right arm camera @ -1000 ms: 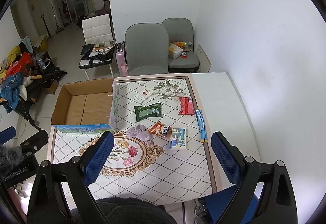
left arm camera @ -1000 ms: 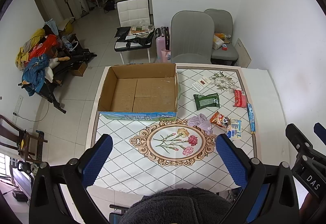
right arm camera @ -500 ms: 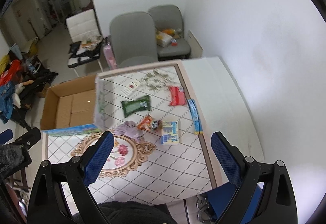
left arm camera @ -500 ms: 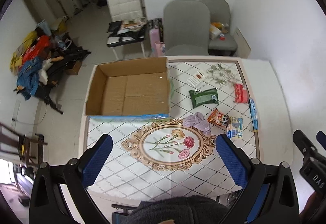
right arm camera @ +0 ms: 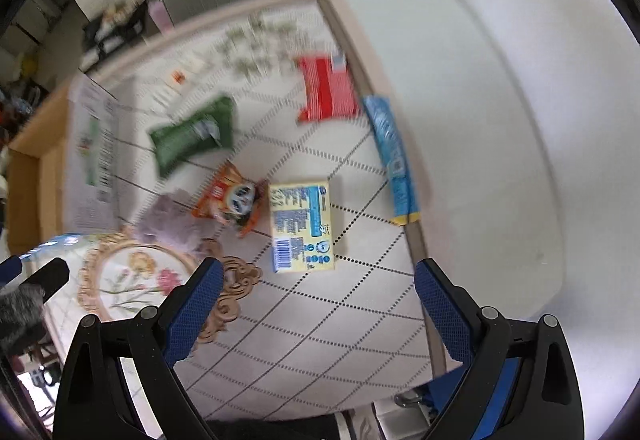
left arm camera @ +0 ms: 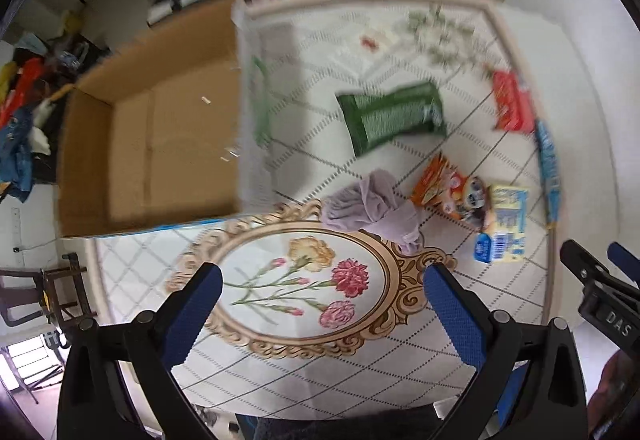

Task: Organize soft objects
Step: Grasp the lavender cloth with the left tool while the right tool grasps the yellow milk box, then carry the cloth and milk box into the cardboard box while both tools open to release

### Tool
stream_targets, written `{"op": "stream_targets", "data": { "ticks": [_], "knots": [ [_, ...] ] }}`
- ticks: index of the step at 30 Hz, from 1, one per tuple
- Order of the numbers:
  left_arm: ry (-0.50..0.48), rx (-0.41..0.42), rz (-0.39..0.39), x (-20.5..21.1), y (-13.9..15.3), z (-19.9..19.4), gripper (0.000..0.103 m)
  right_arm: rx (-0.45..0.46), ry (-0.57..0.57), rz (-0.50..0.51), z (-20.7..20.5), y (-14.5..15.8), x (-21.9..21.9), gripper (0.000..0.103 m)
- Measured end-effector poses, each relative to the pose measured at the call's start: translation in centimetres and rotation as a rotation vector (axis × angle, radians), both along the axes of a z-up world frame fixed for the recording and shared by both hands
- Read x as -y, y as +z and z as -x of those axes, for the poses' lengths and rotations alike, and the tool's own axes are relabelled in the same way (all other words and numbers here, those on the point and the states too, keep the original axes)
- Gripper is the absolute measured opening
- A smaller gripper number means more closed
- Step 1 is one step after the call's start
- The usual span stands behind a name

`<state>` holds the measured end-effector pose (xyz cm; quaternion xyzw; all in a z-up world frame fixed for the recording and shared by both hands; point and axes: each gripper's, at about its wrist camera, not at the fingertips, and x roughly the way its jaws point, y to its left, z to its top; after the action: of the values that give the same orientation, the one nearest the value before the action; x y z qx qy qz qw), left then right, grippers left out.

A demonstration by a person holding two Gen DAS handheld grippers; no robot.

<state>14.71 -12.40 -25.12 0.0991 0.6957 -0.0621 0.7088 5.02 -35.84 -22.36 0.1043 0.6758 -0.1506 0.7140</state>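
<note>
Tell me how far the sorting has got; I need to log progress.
Nothing looks done: the cardboard box holds nothing. Nothing is in hand either; the left gripper and right gripper are both open above the table. Left to handle: the purple cloth, green pack, orange snack bag, yellow pack, red pack and blue stick pack.

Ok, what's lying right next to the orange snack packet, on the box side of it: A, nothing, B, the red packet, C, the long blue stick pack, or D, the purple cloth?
D: the crumpled purple cloth lies against the orange snack packet on the side toward the cardboard box.
</note>
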Motion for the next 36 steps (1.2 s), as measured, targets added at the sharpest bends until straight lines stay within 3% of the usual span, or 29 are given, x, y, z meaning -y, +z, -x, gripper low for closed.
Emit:
{"op": "stream_targets", "data": {
  "ticks": [7, 11, 13, 15, 18, 20, 22, 25, 31, 34, 36],
  "knots": [
    [0.111, -0.227, 0.083, 1.5, -8.3, -2.3, 0.103, -0.11, -0.029, -0.078, -2.5, -9.0, 1.1, 0.098],
    [0.195, -0.322, 0.12, 1.9, -12.1, -3.3, 0.102, -0.148, -0.054, -0.14, -3.0, -12.0, 1.3, 0.098],
    [0.229, -0.348, 0.127, 2.0, -13.4, -3.6, 0.097, -0.164, -0.07, -0.152, -3.1, -13.1, 1.4, 0.098],
    [0.241, -0.349, 0.107, 2.3, -14.4, -3.8, 0.096, -0.176, -0.082, -0.162, -3.3, -14.2, 1.4, 0.098],
    [0.243, -0.344, 0.091, 2.6, -15.6, -3.9, 0.081, -0.195, -0.096, -0.164, -3.5, -15.7, 1.6, 0.096],
    [0.23, -0.347, 0.072, 3.1, -16.3, -3.5, 0.052, -0.205, -0.105, -0.172, -3.4, -16.4, 1.7, 0.095],
    [0.197, -0.324, 0.037, 3.6, -16.5, -2.9, 0.045, -0.218, -0.112, -0.182, -3.3, -17.1, 1.8, 0.084],
    [0.171, -0.31, 0.03, 3.8, -16.7, -1.7, 0.043, -0.235, -0.123, -0.203, -2.7, -18.3, 1.9, 0.07],
    [0.141, -0.28, 0.013, 3.5, -16.3, 1.5, 0.042, -0.234, -0.125, -0.202, -0.6, -18.9, 1.9, 0.068],
    [0.109, -0.258, 0.017, 3.5, -16.1, 4.1, 0.042, -0.222, -0.136, -0.218, 1.2, -17.7, 1.2, 0.068],
    [0.074, -0.241, 0.037, 3.3, -14.3, 6.0, 0.042, -0.21, -0.137, -0.235, 2.1, -16.6, 1.0, 0.068]
  ]
}}
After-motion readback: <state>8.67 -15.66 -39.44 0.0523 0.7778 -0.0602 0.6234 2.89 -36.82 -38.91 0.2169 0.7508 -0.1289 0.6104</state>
